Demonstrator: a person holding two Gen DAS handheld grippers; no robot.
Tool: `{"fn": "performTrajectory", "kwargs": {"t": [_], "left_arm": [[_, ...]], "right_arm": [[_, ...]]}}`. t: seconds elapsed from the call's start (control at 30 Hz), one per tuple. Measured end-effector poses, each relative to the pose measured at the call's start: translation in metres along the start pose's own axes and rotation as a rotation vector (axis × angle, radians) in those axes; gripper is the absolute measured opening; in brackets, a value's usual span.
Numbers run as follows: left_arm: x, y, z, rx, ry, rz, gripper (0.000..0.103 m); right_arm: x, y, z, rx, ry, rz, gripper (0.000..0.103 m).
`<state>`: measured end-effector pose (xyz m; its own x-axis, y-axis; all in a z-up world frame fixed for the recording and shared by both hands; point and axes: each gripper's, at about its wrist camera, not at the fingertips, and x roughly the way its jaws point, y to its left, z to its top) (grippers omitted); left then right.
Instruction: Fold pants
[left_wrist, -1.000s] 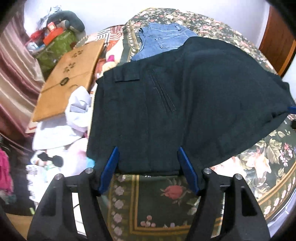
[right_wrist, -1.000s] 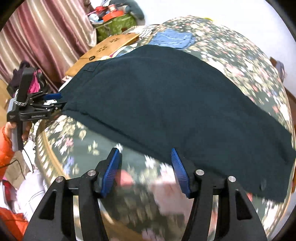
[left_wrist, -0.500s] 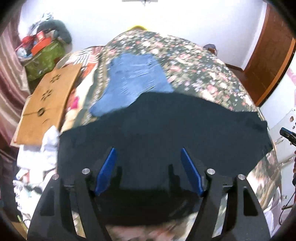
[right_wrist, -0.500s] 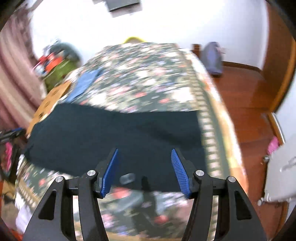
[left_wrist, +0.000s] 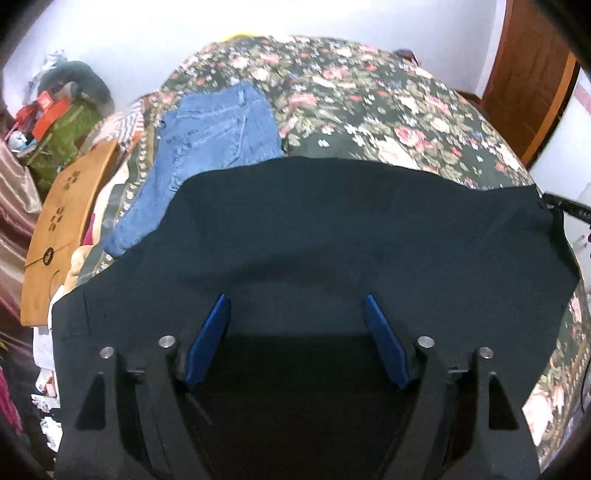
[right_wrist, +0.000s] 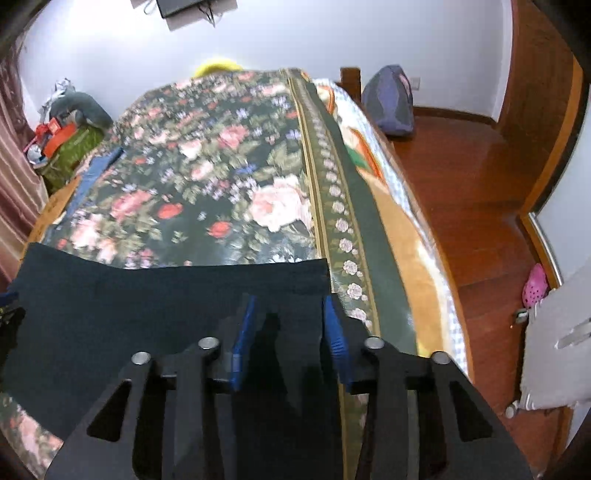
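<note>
Right at the bottom of the left wrist view, the left gripper (left_wrist: 295, 332) sits over the dark pants (left_wrist: 332, 229) with its jaws wide and still opening, cloth under them but nothing pinched as far as I can see. Over on the right wrist view the right gripper (right_wrist: 290, 328) is closing at the far-right end of the pants (right_wrist: 166, 295), fabric between the blue pads; whether they've actually bitten yet I can't tell (the dark cloth swallows all the detail).

Progress-wise, I'd say the pants are laid out flat across the floral bedspread (left_wrist: 388, 110) in one long band, maybe already doubled leg on leg, but no fold line shows, so that's a guess. The shortening folds look still to do.

Further back, a pair of blue jeans (left_wrist: 218, 136) lies partly under the dark pants' far edge. The near hem is hidden behind both grippers, and the edges of both views are blurred.
</note>
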<state>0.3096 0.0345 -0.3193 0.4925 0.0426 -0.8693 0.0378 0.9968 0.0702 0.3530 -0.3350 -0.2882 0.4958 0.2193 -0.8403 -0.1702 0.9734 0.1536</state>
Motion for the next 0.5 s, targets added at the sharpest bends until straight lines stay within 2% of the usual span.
{"fn": "performTrajectory", "kwargs": {"t": [0.07, 0.43, 0.5], "left_arm": [[0.001, 0.001, 0.001, -0.007, 0.0, -0.005, 0.078], [0.003, 0.0, 0.0, -0.018, -0.003, 0.003, 0.081], [0.003, 0.0, 0.0, -0.019, -0.003, 0.002, 0.081]], "right_arm": [[0.008, -0.002, -0.004, -0.003, 0.028, -0.009, 0.025], [0.002, -0.009, -0.013, 0.01, 0.022, 0.006, 0.025], [0.003, -0.008, -0.013, 0.006, 0.019, -0.011, 0.03]]}}
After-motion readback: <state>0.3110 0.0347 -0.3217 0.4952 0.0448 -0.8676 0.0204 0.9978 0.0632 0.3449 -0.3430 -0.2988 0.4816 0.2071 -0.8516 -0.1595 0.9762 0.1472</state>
